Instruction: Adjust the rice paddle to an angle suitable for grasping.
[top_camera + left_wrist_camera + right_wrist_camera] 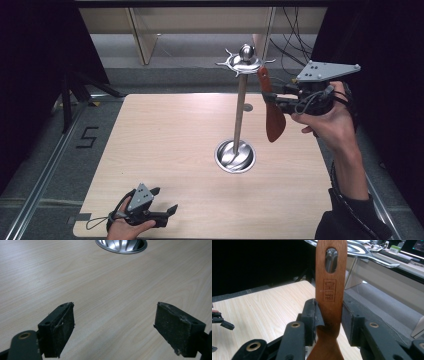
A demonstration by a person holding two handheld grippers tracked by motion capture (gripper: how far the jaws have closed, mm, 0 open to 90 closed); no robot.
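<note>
A reddish-brown wooden spatula (274,117) hangs blade down at the right of the metal stand, and my right gripper (274,95) is shut on its handle. In the right gripper view the jaws clamp the handle (329,290) below its oval hole. A metal prong (331,257) of the stand's top shows through that hole. The stand has a round base (235,156), a thin pole and a hooked crown (245,61). My left gripper (165,199) rests open at the table's front left. Nothing lies between its pads (60,327). The stand's base (121,245) lies ahead of them.
The light wooden table (165,135) spreads around the stand. Dark curtains flank both sides. Cables and furniture legs lie on the floor beyond the far edge. The left gripper (219,321) shows small at the left of the right gripper view.
</note>
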